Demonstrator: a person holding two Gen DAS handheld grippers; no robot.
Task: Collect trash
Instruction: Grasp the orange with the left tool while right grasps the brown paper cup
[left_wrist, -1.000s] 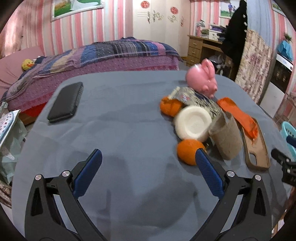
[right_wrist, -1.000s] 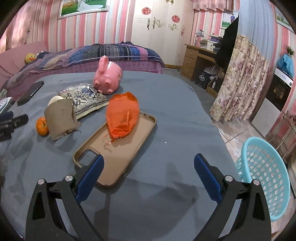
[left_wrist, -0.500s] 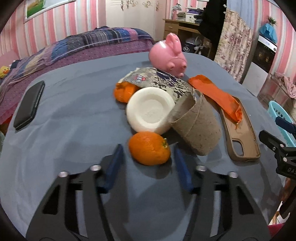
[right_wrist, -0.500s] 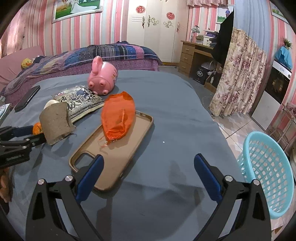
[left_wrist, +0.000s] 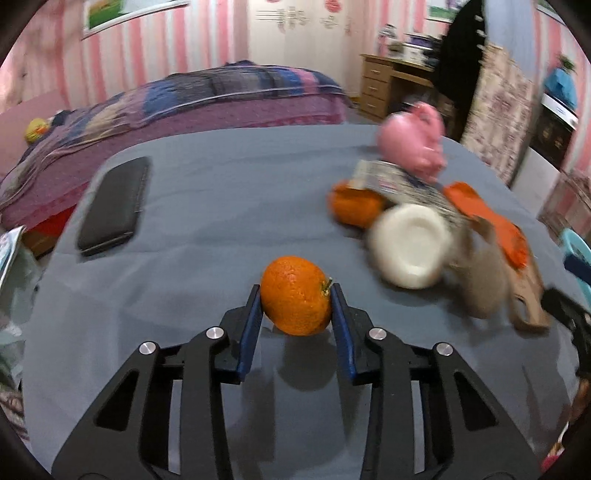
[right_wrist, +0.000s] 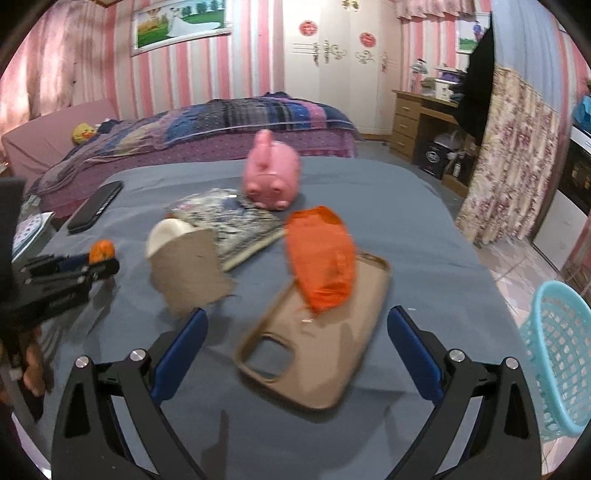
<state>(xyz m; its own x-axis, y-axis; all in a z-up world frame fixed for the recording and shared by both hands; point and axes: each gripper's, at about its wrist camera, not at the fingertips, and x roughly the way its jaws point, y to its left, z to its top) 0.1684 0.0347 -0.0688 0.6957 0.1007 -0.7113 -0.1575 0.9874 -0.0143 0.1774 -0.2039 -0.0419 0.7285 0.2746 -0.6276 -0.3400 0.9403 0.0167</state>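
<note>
An orange (left_wrist: 292, 306) sits between the blue pads of my left gripper (left_wrist: 295, 291), whose jaws are closing and press on both its sides just above the grey cloth. The right wrist view shows that gripper (right_wrist: 98, 263) at the left with the orange (right_wrist: 102, 249) at its tip. A brown paper cup (right_wrist: 188, 269) with a white base (left_wrist: 410, 251) lies on its side, beside a printed snack packet (right_wrist: 229, 218) and an orange plastic bag (right_wrist: 321, 258). My right gripper (right_wrist: 297, 312) stands open over a tan phone case (right_wrist: 325, 354), holding nothing.
A pink piggy bank (right_wrist: 273, 181) stands behind the packet, and another orange piece (left_wrist: 354, 206) lies next to it. A black phone (left_wrist: 114, 206) rests at the table's far left. A teal basket (right_wrist: 557, 354) stands on the floor off the right edge. A bed lies beyond.
My left gripper went from wide open to closed on the orange and has drawn it left, away from the cup. My right gripper has shifted closer to the phone case and cup.
</note>
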